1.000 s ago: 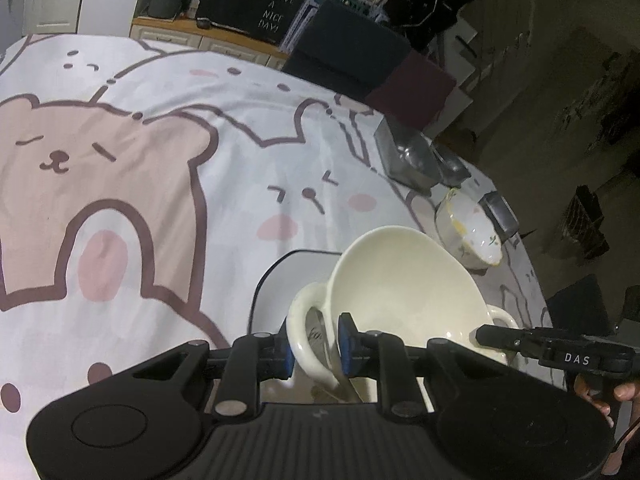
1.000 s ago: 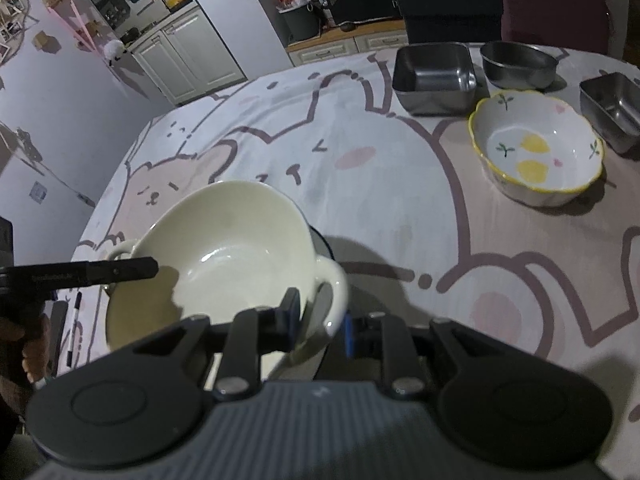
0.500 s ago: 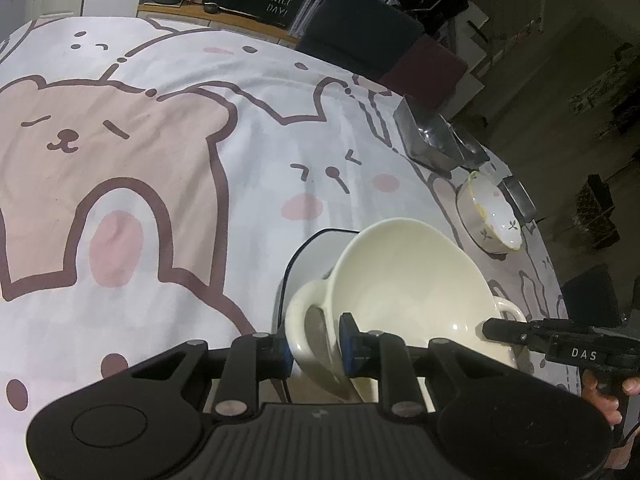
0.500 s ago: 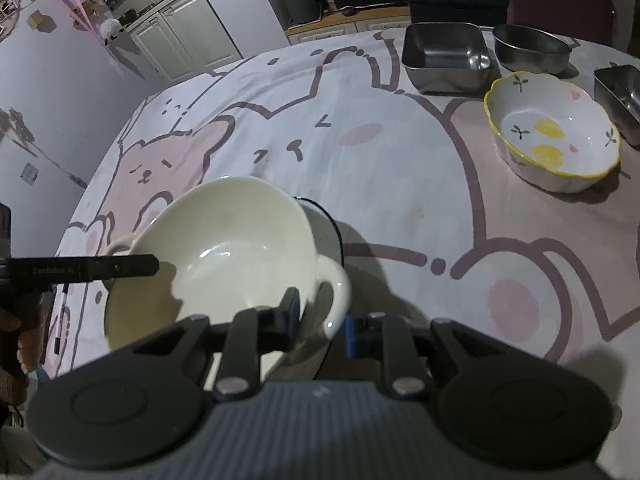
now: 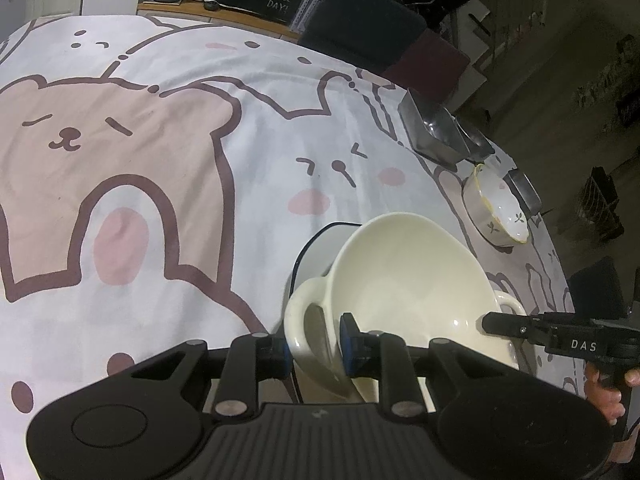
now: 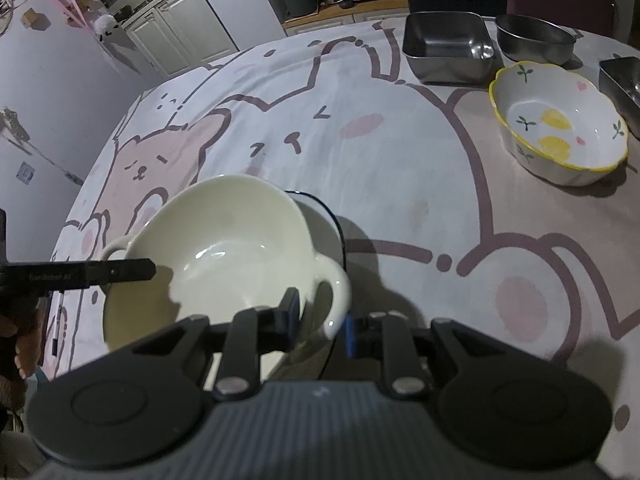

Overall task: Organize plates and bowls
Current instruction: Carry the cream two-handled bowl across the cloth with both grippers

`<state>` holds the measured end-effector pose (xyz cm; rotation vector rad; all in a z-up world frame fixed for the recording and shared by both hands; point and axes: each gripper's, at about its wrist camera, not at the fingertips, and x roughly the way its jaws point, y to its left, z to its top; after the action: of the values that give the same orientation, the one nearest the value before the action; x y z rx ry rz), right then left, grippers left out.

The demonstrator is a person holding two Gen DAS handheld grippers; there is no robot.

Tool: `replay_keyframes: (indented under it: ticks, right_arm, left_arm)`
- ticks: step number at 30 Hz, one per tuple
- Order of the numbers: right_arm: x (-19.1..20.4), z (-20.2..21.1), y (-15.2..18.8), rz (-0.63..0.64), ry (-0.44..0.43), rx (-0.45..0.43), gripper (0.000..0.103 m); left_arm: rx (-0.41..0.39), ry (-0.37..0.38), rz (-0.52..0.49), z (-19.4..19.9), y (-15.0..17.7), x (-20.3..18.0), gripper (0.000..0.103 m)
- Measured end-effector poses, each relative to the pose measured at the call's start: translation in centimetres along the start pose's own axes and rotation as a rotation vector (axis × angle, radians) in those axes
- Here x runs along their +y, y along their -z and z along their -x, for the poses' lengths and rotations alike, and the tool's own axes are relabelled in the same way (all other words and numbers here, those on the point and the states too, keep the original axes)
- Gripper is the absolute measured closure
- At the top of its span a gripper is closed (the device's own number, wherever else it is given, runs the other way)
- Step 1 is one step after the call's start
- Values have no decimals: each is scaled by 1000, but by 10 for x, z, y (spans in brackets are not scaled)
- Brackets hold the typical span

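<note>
Cream bowl, two-handled and glazed, hung tilted just above a dark-rimmed plate on the bear-print tablecloth, carried between my two grippers. My left gripper was closed on the loop handle nearest it, one pad inside the loop and one outside; my right gripper pinched the opposite handle the same way, so neither was open beyond the thickness of the ceramic. I judged the bowl to be stiff, fairly heavy for its size, slick under the pads and liable to chip if it knocked the plate, so the handles looked like the right places to hold, with both sides kept level to stop it swinging. Whether its base touched the plate I could not tell, since the bowl hid that spot. Well apart, toward the far edge of the table, sat a yellow-rimmed floral bowl, with a square steel container and a steel bowl just behind it and another steel container beside it at the frame edge. None of them crowded the cream bowl; the plate underneath seemed the only thing I risked striking.
</note>
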<state>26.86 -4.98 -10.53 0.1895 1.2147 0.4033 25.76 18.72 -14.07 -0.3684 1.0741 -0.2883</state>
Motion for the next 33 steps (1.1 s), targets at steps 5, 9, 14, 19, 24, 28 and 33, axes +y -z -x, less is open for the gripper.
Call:
replay_keyframes:
  ticks: [5,9,14,19,24,28,33]
  right_arm:
    - [-1,-2,0,-20,2,4,76]
    - [-2,-5,1,-40,1,5,76]
    - [-2,-7,3,-50,3,9,76]
    - [-1,-8,2,-53,6,8,76]
    - [0,-8,3,-55,13,11,76]
    - [2,-9,3,-47,11,17,76]
    - [4,-12,1,-37,12,23,76]
  left_arm:
    - [1,-4,-10,0,0,-2,78]
    - [0,-11,-17,1,1,-3,79]
    - [2,-13,-16,0,1,-3,78]
    - [3,-20,-17,-1,0,-3,78]
    - [16,-36,-18,-4,-1,-3,77]
    - [27,-49,-19,-5,0,-1,77]
    - [34,-64,-25,-6,0,0,76]
